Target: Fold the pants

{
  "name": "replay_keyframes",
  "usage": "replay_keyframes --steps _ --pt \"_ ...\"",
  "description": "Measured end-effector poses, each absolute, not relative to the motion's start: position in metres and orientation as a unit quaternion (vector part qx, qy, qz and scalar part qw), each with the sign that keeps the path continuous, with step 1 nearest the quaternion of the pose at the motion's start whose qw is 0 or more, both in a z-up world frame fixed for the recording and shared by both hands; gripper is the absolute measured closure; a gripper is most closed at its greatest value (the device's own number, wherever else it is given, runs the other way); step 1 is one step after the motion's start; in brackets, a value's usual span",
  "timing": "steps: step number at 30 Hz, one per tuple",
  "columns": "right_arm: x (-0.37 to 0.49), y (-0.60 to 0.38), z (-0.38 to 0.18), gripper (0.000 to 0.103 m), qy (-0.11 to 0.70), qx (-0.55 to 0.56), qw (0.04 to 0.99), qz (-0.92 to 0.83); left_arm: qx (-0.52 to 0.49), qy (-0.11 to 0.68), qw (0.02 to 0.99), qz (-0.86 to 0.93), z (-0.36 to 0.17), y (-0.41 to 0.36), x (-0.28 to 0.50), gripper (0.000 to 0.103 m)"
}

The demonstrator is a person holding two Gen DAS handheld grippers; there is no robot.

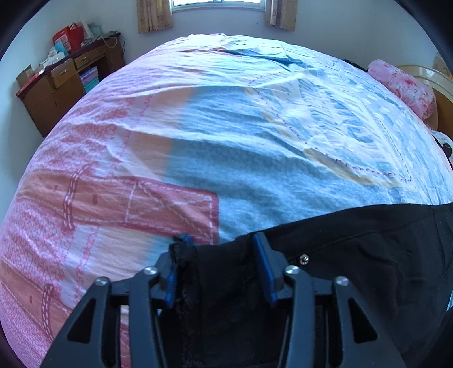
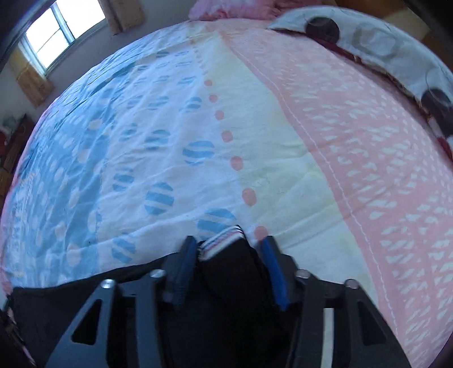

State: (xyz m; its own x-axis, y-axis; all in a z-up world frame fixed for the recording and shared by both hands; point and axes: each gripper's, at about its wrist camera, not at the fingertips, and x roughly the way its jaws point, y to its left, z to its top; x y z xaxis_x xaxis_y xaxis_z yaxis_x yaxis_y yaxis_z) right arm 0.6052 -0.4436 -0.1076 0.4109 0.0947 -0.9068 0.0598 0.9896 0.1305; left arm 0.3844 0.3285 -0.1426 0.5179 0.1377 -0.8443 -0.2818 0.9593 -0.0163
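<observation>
The black pants lie at the near edge of a bed with a pink, blue and white patterned sheet. My left gripper is shut on the black pants, with bunched fabric between its blue-padded fingers. A small metal stud shows on the fabric just right of it. My right gripper is shut on the pants at their striped waistband edge. The black cloth trails to the lower left in the right wrist view.
A wooden desk with boxes and bags stands at the far left wall under a window. A pink floral pillow lies at the far right. A dotted white quilt lies along the bed's far right edge.
</observation>
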Motion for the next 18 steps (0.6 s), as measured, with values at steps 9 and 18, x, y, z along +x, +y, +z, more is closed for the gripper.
replay_keyframes --steps 9,18 --pt "0.537 -0.427 -0.032 0.090 0.467 0.011 0.884 0.024 -0.102 0.400 0.908 0.073 -0.091 0.331 0.347 0.079" --pt "0.389 -0.463 0.044 0.090 0.378 0.030 0.922 0.073 -0.123 0.296 0.947 0.018 -0.033 0.330 0.245 0.079"
